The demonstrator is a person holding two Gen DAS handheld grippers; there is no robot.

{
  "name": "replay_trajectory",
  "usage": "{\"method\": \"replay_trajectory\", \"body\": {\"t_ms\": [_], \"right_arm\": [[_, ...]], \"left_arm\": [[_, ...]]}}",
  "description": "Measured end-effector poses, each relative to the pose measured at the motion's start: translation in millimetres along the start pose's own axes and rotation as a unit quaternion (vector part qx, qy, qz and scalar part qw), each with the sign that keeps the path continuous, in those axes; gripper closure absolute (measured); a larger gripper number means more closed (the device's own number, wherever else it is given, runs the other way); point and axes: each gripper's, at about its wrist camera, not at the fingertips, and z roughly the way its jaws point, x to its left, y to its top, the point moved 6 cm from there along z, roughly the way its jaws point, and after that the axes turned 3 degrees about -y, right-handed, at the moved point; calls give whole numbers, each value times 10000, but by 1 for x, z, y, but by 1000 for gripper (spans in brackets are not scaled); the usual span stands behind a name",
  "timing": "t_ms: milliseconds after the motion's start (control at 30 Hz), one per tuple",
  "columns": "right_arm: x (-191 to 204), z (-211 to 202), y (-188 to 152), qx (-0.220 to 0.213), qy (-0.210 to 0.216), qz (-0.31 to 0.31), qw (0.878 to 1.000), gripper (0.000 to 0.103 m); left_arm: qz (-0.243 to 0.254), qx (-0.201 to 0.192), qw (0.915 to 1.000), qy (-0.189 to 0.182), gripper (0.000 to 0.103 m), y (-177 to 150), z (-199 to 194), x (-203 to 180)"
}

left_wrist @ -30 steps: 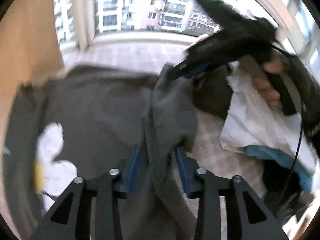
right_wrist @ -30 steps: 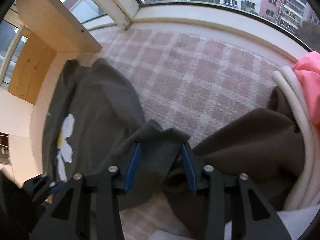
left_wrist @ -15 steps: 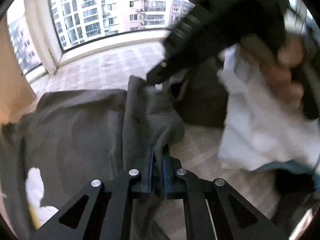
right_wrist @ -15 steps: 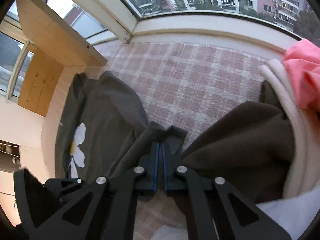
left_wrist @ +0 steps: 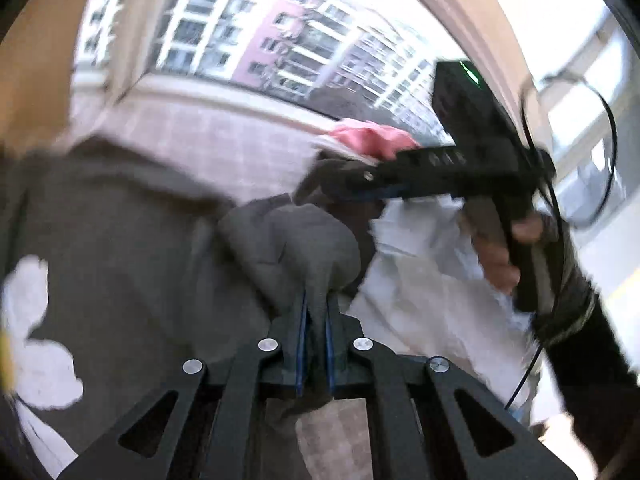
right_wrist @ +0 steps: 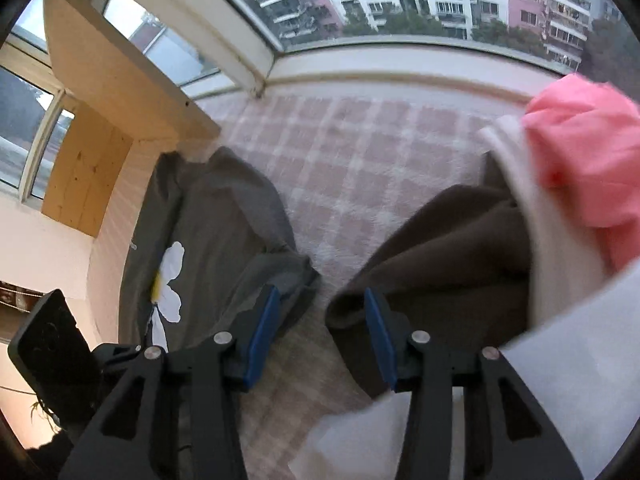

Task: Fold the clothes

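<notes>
A grey sweatshirt (left_wrist: 120, 248) with a white daisy print (right_wrist: 170, 280) lies spread on the pink checked mat (right_wrist: 360, 152). My left gripper (left_wrist: 316, 300) is shut on a bunched fold of its sleeve (left_wrist: 304, 240), held a little off the mat. In the right wrist view my right gripper (right_wrist: 322, 320) has its jaws opening, with only mat between the blue pads (right_wrist: 262, 332). The sleeve's end (right_wrist: 288, 276) lies slack just beside the left pad. In the left wrist view a hand (left_wrist: 496, 256) holds the right gripper (left_wrist: 344, 184) just above and beyond the sleeve.
A heap of other clothes sits to the right: a brown garment (right_wrist: 448, 240), a cream one (right_wrist: 512, 176), a pink one (right_wrist: 584, 160) and white cloth (left_wrist: 432, 272). A window ledge (right_wrist: 400, 68) borders the mat's far side, and a wooden shelf (right_wrist: 120, 80) stands at the left.
Both grippers shut on the sleeve half a second ago. The right has since let go and drawn back up with open jaws. The left still grips and has rolled and shifted.
</notes>
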Motion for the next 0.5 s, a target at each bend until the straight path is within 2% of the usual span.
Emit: {"method": "replay_trajectory", "body": {"t_ms": [133,200,333,467,500], "right_arm": [[11,36,-5,575,289,227,9977,59],[10,45,-3,614,180,360,9973,59],[2,47,1,738,443,842,9927,55],[4,48,1,767,463,898,9919,55],[7,45,2,740,606,919,9912,55]], "left_arm": [[-317,96,9993,-148,96,-6,7,13],[-163,107,9997,-178,96,-7,10,7],[51,100,9997,-228,96,-11,10,-6],[123,39,9998,-171,96,-15,7,-7],[130,56,9998,-160,96,-16,7,-7]]}}
